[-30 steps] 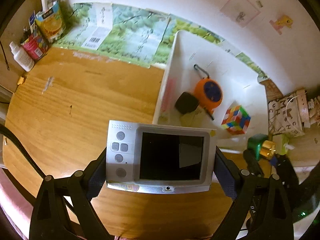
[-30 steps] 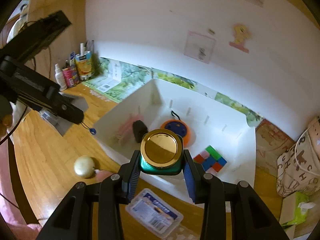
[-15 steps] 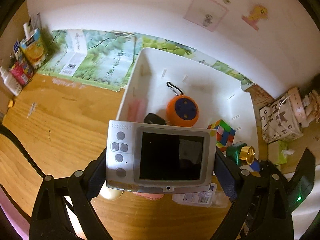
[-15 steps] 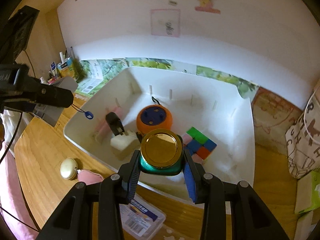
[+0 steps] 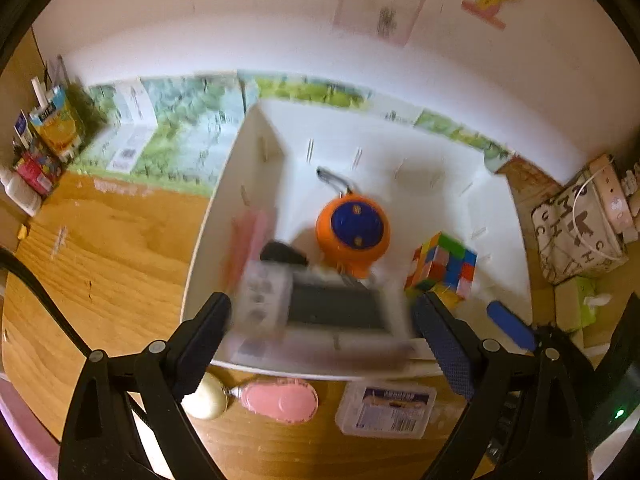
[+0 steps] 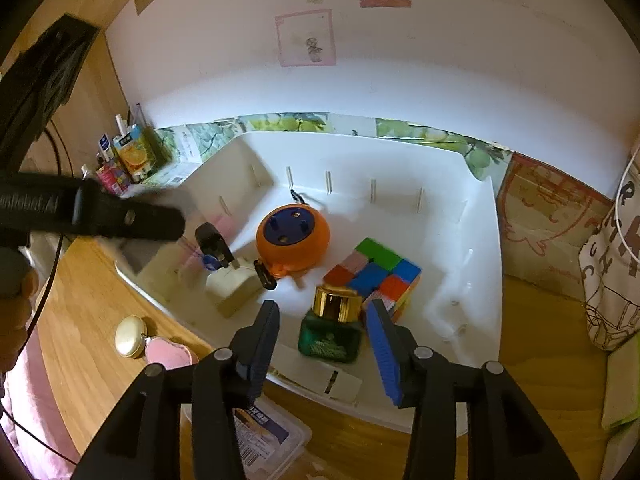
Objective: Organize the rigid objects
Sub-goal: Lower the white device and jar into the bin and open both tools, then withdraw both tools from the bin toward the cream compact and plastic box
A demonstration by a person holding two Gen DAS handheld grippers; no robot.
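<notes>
Both tongs are standing open over the large white plastic bin (image 6: 476, 240), and each seems to be in the act of letting something go. The right gripper (image 6: 324, 320) is hanging with its jaws spread wide — the square green glass bottle with the gold cap (image 6: 332, 328) is standing upright between them on the bin floor, clear of both pads and just beside the multicoloured puzzle cube (image 6: 376, 272). The left gripper (image 5: 320, 328) is likewise spread apart, and the silver digital camera with the dark screen (image 5: 320, 312) is showing as a blur between its jaws, over the near part of the bin; whether it is touching the floor yet cannot be told.

Already lying in the bin are the round orange-and-blue cable reel (image 6: 294, 240), a black plug (image 6: 212, 240) and a cream block (image 6: 230, 286), with something pink against the left wall that is too blurred to name.

Judging by the wooden tabletop (image 5: 104, 248), the sorting is well advanced but not finishing: a cream oval compact (image 5: 206, 400), a pink oval case (image 5: 280, 400) and a clear plastic box with a printed label (image 5: 386, 410) are still sitting outside, just in front of the near rim of the bin. Those three look like the remaining items, while the cartons and bottles in the far left corner seem to be no part of the job.
</notes>
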